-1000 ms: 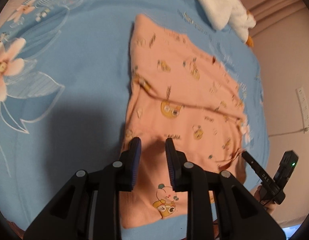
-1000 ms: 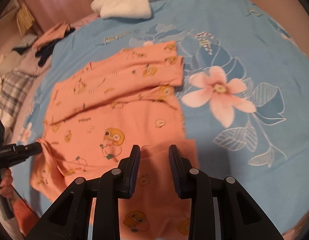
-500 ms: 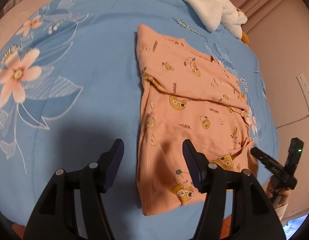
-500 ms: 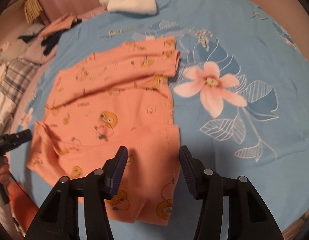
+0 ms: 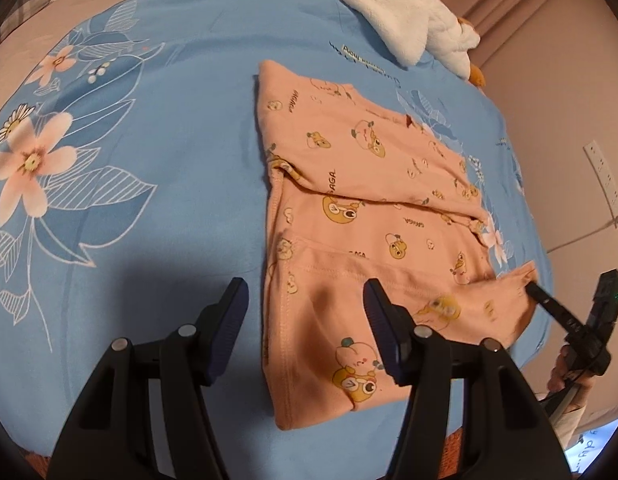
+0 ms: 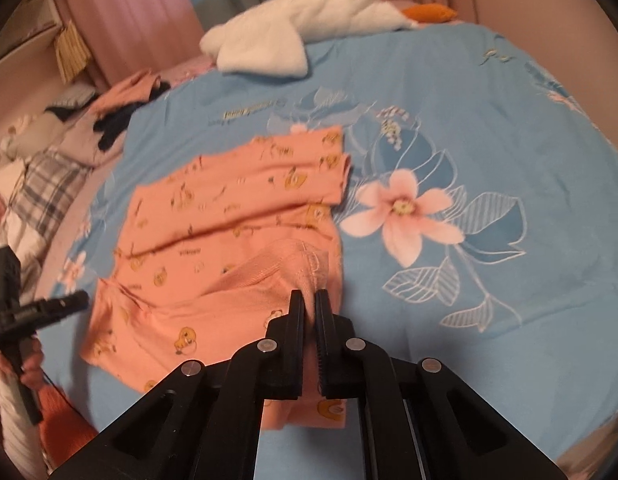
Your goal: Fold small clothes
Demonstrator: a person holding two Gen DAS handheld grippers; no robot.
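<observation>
item: peach garment [image 5: 373,216], small, printed with cartoon animals, partly folded; it lies flat on the blue floral bedsheet [image 5: 181,152], with a white plush goose [image 5: 405,12] beyond the garment's far edge and a large pink flower print [image 6: 405,208] just beside the garment on the sheet

right gripper [image 6: 309,300]: jaws have just been closing and now stand pinched together on a raised fold of the garment's hem at its near corner; the cloth is lifted into a small peak above the rest of the garment

left gripper [image 5: 305,312]: jaws parted wide, nothing pressed between them; one finger stands over the garment's near part, the other over bare sheet just beside the garment's edge; whether the fingertips touch the cloth cannot be told

a heap of other clothes [image 6: 121,108] lies well apart from the garment, past the sheet's far corner
</observation>
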